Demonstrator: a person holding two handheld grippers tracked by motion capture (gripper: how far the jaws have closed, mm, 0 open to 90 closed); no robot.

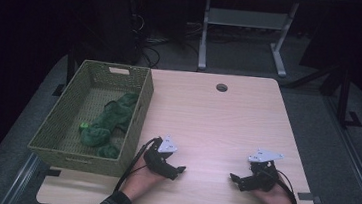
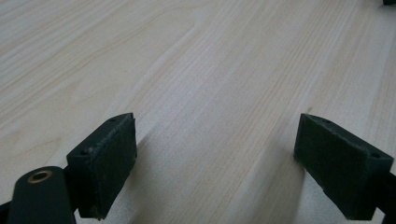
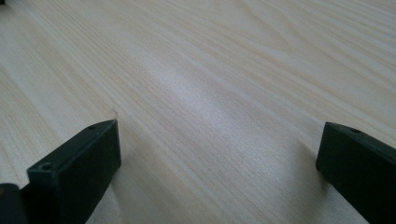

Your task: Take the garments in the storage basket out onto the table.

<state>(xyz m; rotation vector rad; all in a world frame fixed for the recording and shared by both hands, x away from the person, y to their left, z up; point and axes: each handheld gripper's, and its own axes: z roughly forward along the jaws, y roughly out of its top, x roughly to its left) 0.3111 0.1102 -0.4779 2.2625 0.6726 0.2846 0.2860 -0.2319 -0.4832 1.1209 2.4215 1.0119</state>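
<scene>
Left hand-held gripper (image 1: 179, 170) and right hand-held gripper (image 1: 233, 178) rest wide and empty on the surface (image 1: 217, 125); reaching for the green cloth (image 1: 109, 122), the left could snag the basket (image 1: 137, 123) wall

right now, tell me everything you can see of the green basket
The green basket is a woven rectangular bin with perforated walls and a handle slot in its far end wall. It sits upright on the table's left edge, overhanging it. Inside lies a crumpled green cloth. The left tongs rest on the table just beside it, apart.
</scene>
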